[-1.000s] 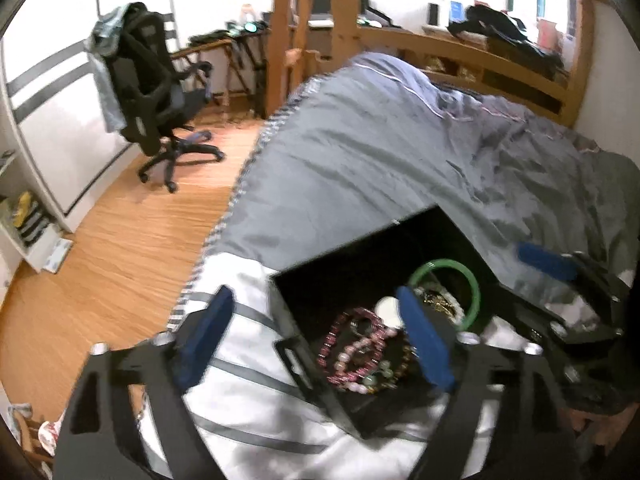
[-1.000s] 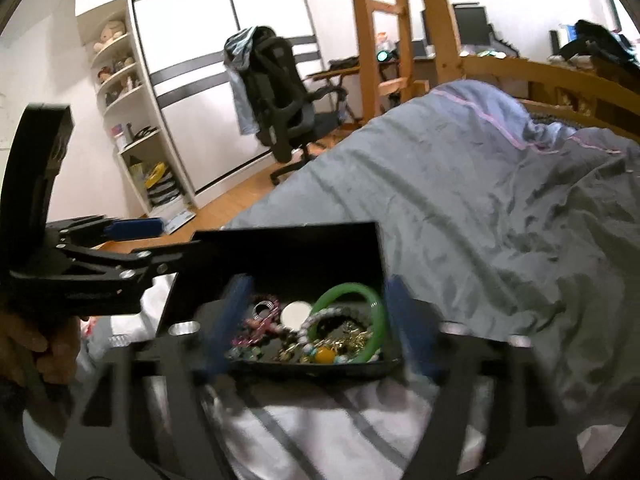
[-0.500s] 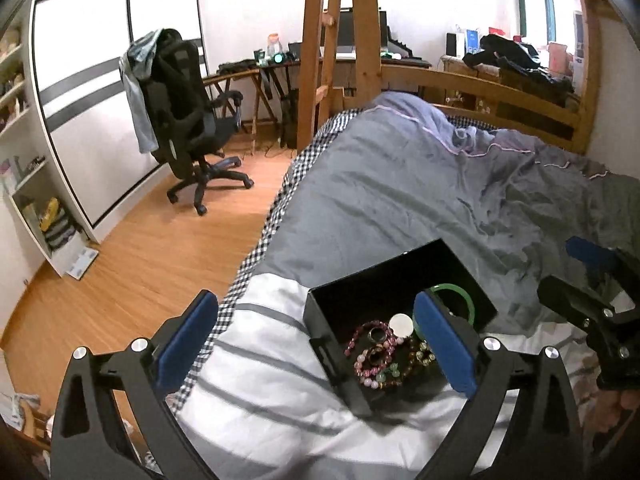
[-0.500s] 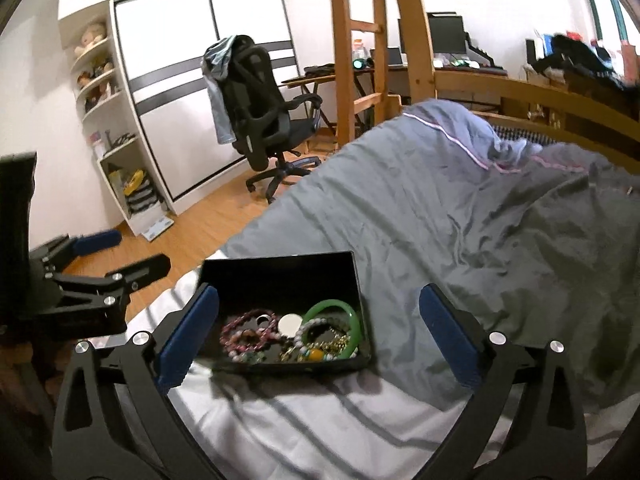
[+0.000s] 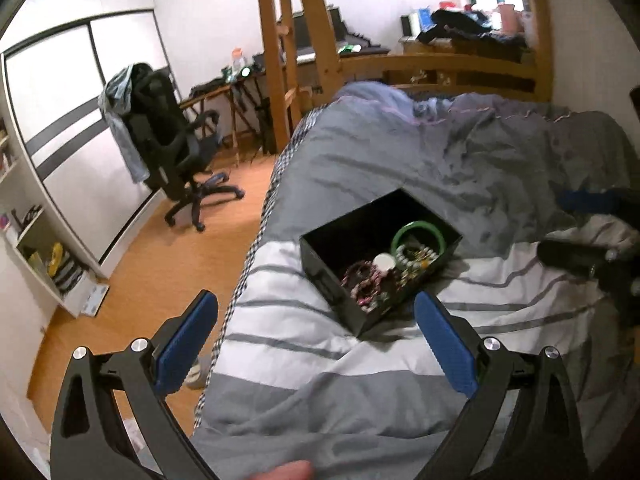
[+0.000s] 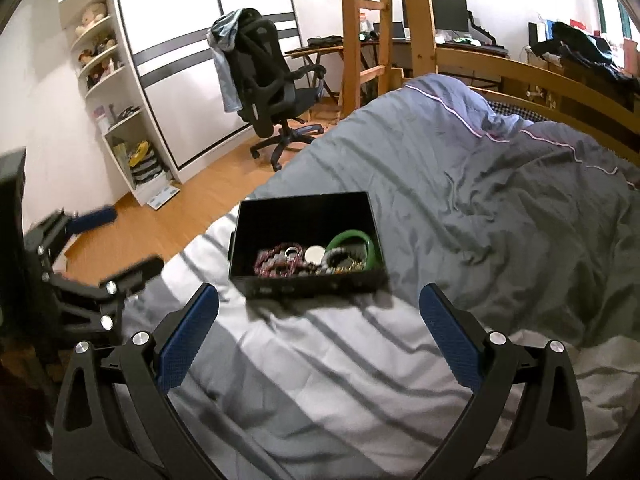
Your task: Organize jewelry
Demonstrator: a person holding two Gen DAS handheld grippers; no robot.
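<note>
An open black box [image 5: 332, 276] [image 6: 304, 284] sits on the bed's striped white-and-grey cover. In it lie a green bangle [image 5: 418, 232] [image 6: 354, 242], pink bead bracelets [image 5: 362, 280] [image 6: 276, 258], a white round piece [image 6: 315, 255] and other beaded jewelry. My left gripper [image 5: 316, 336] is open and empty, held back from the box on its near left side. My right gripper [image 6: 318, 330] is open and empty, held back in front of the box. Each gripper shows at the edge of the other's view.
A grey duvet [image 6: 480, 184] covers the bed beyond the box. A black office chair [image 6: 268, 88] stands on the wooden floor [image 5: 132, 280] to the left. White shelves [image 6: 120, 120], a wooden bunk frame [image 6: 420, 32] and a desk stand at the back.
Both grippers have pulled back and up from the box, which now looks smaller and farther. The jewelry stays in the box. Both jaws stay open.
</note>
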